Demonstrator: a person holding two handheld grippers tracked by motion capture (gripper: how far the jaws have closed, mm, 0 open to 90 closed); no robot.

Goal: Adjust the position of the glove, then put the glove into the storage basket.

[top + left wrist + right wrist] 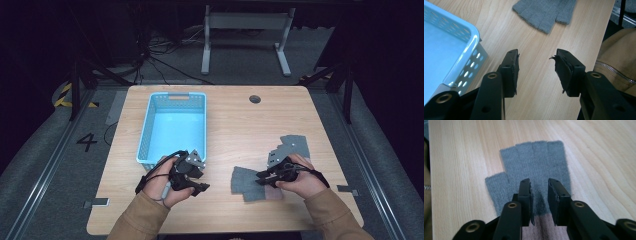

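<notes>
Gloves are being gathered, judging by the basket (172, 125) waiting nearby. The right tool (539, 195) is being lowered, jaws slightly parted, over the near glove (536, 167) lying flat on the tabletop (235, 120). The left tool (536, 70) is being held open and empty beside the basket.

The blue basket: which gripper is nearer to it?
Left. The left gripper sits beside the blue basket's near corner; the right gripper is farther away, over a grey glove.

High view overhead facing forward, gripper views close, low, sharing the grey glove (545, 12).
</notes>
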